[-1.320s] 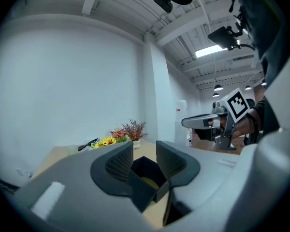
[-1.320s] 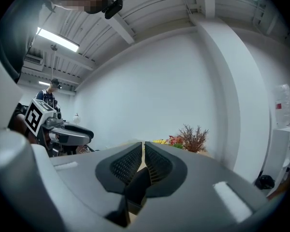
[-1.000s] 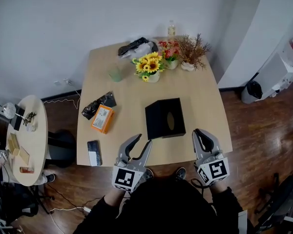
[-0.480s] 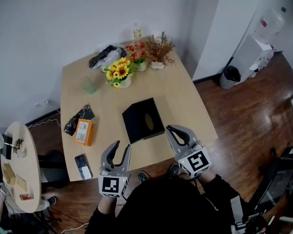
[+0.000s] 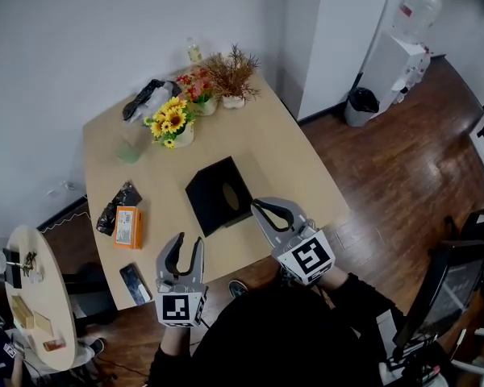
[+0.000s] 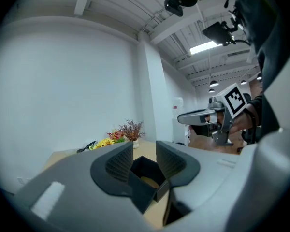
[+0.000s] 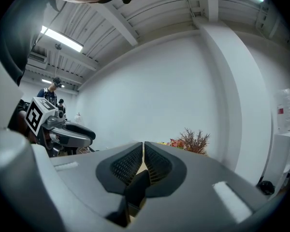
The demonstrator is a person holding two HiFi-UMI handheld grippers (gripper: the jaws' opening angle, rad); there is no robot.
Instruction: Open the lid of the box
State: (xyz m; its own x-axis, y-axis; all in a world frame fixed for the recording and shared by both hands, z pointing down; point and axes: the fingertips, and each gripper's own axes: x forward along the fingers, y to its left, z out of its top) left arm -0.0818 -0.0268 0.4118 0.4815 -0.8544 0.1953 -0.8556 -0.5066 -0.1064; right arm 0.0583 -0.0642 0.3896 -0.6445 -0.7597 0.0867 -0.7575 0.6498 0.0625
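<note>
Bright, even light fills the room, coming from ceiling strip lights (image 6: 205, 46) that show as glaring white bars in both gripper views. The head view is sharp, with soft shadows, a faint sheen on the wooden floor (image 5: 387, 160) and mild stretching toward its edges; the black box (image 5: 210, 204) shows little surface detail. Both gripper views are strongly fisheyed, ringed by black corners, and soft in the nearest foreground.

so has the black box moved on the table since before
No: the black box keeps its place relative to the sunflowers and orange packet; only the head view swung.
</note>
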